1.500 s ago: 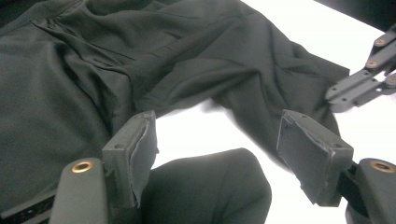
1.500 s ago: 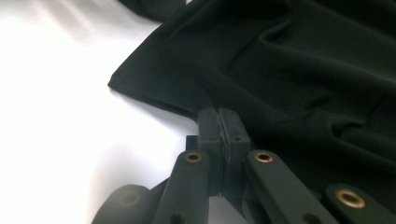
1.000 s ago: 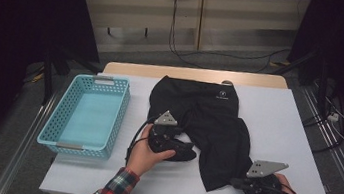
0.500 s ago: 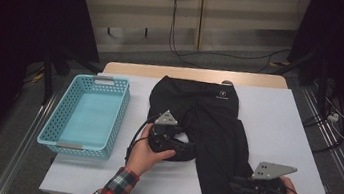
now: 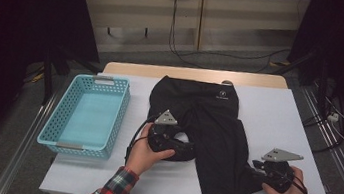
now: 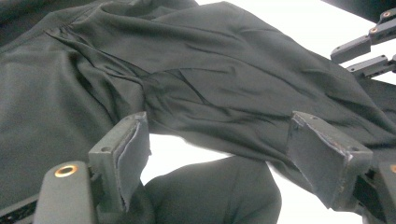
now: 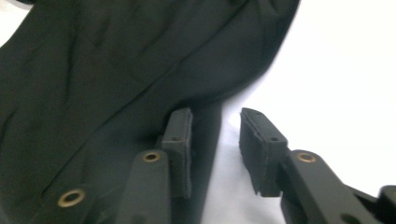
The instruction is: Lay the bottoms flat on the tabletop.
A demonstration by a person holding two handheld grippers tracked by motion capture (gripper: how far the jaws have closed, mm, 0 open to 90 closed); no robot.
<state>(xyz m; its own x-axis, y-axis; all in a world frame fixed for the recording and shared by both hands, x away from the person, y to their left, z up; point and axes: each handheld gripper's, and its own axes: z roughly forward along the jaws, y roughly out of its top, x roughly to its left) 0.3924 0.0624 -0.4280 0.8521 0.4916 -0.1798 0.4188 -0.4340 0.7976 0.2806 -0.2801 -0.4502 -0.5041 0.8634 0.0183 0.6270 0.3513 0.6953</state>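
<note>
Black shorts (image 5: 210, 132) lie spread at the centre of the white table (image 5: 278, 116), with a blue basket (image 5: 87, 116) at nine o'clock. The left gripper (image 6: 217, 158) stands wide open over bunched leg fabric, pads clear of it. The right gripper (image 7: 215, 140), whose jaws have just been opening, is narrowly parted over the hem edge, gripping nothing.

The tabletop (image 5: 278, 116) fills the lower middle of the high view. A basket (image 5: 88, 114) stands on its left part. To the right of the basket, a pair of trousers (image 5: 215, 133) lies spread across the centre, waistband toward the top of the frame, one leg running down toward the lower right, the other bunched at the lower left. The left claw (image 5: 181, 148) sits on the bunched leg, just right of the basket. The right claw (image 5: 258, 170) rests at the long leg's right edge, lower right of the frame
</note>
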